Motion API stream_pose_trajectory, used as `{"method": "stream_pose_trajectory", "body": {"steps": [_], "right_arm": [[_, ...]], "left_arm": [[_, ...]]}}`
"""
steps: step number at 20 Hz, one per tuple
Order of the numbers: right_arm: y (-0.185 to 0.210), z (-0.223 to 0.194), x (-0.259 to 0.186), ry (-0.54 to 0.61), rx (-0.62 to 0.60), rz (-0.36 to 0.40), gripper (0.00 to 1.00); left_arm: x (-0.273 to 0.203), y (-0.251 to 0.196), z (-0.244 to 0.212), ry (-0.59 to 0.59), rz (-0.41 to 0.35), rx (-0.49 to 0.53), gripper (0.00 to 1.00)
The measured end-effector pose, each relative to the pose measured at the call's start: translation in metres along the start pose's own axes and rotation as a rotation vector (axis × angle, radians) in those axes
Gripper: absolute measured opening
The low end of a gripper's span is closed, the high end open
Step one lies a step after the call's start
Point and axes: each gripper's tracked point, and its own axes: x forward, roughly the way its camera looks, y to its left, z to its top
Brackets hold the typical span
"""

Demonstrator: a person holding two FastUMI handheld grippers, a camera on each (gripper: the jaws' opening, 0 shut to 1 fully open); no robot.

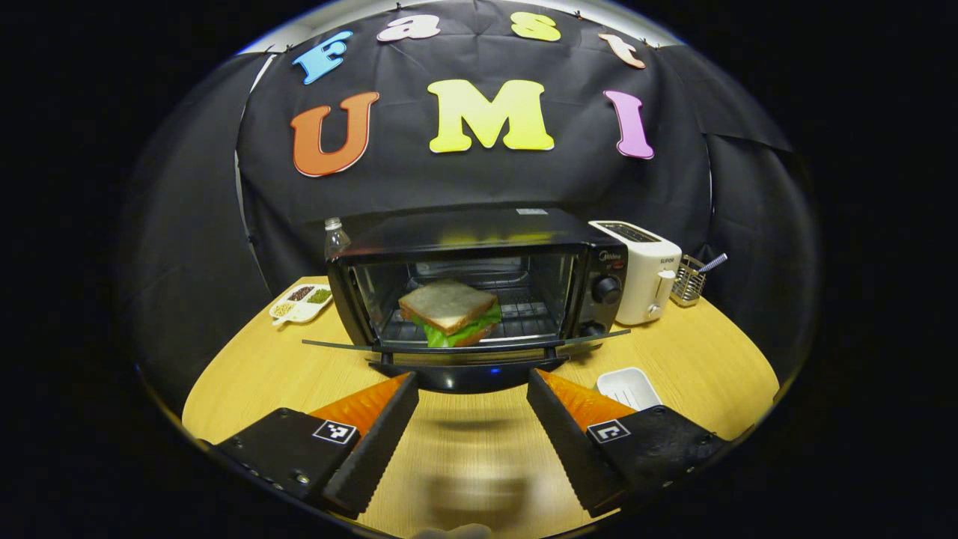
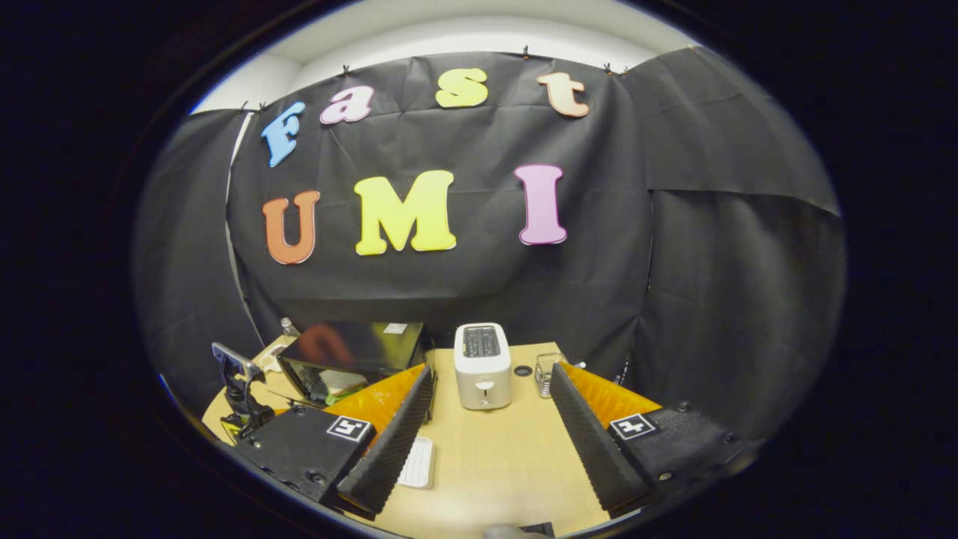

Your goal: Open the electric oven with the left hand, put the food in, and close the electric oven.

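The black electric oven (image 1: 479, 239) stands on the wooden table with its glass door (image 1: 464, 346) folded down flat toward me. A sandwich (image 1: 449, 311) with toasted bread and green lettuce lies on the wire rack inside. My left gripper (image 1: 471, 376) is open just in front of the door's handle edge, with nothing between its fingers. In the right gripper view the oven (image 2: 352, 348) sits at the left. My right gripper (image 2: 492, 370) hangs open over the table, back from the appliances and holding nothing.
A white toaster (image 1: 644, 269) (image 2: 483, 367) stands right of the oven, with a wire utensil holder (image 1: 688, 281) beyond it. A small white tray (image 1: 629, 387) lies near the left gripper's right finger. A seasoning dish (image 1: 301, 303) and a bottle (image 1: 335, 236) sit left of the oven.
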Motion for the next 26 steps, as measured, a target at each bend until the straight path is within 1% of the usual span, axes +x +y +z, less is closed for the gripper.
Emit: {"method": "stream_pose_trajectory", "body": {"steps": [3, 4, 5, 6, 7, 8, 9, 12, 13, 14, 17, 19, 21, 25, 26], "right_arm": [[0.002, 0.003, 0.001, -0.004, 0.001, 0.003, 1.00], [0.002, 0.003, 0.002, -0.003, 0.000, 0.003, 0.91], [0.002, 0.004, 0.001, -0.007, 0.000, 0.003, 0.91], [0.002, 0.004, 0.002, -0.008, 0.000, 0.002, 1.00], [0.002, 0.004, 0.002, -0.007, 0.002, 0.003, 1.00], [0.002, 0.004, 0.001, -0.008, 0.001, 0.003, 0.91], [0.002, 0.005, 0.001, -0.009, 0.001, 0.003, 1.00], [0.002, 0.005, 0.001, -0.011, 0.003, 0.005, 1.00], [0.003, 0.004, 0.001, -0.011, 0.008, 0.010, 0.91], [0.003, 0.002, 0.000, -0.007, 0.010, 0.010, 1.00], [0.003, 0.004, -0.002, -0.011, 0.007, 0.010, 1.00], [0.005, 0.008, -0.006, -0.022, -0.004, 0.014, 1.00], [0.013, 0.016, -0.011, -0.039, -0.001, 0.031, 1.00], [0.031, 0.031, -0.023, -0.087, -0.011, 0.068, 1.00], [0.037, 0.034, -0.029, -0.101, -0.010, 0.080, 0.91]], "left_arm": [[0.014, 0.003, 0.023, -0.035, 0.006, 0.012, 0.96], [0.018, 0.005, 0.027, -0.038, 0.010, 0.005, 0.96], [0.020, 0.005, 0.031, -0.041, 0.011, -0.009, 0.96], [0.022, 0.006, 0.033, -0.039, 0.016, -0.018, 0.96], [0.022, 0.008, 0.035, -0.044, 0.017, -0.020, 0.96], [0.022, 0.010, 0.035, -0.045, 0.018, -0.018, 0.96], [0.021, 0.010, 0.034, -0.042, 0.016, -0.017, 0.96], [0.019, 0.011, 0.033, -0.040, 0.020, -0.018, 0.96], [0.019, 0.012, 0.033, -0.041, 0.022, -0.016, 0.96], [0.018, 0.012, 0.033, -0.038, 0.023, -0.015, 0.96], [0.013, 0.012, 0.038, -0.051, 0.026, -0.013, 0.96], [0.001, 0.014, 0.045, -0.068, 0.031, -0.004, 0.96], [-0.018, 0.015, 0.061, -0.110, 0.033, 0.005, 0.96], [-0.078, 0.025, 0.108, -0.215, 0.033, -0.029, 0.95], [-0.094, 0.030, 0.121, -0.245, 0.037, -0.038, 0.96]]}}
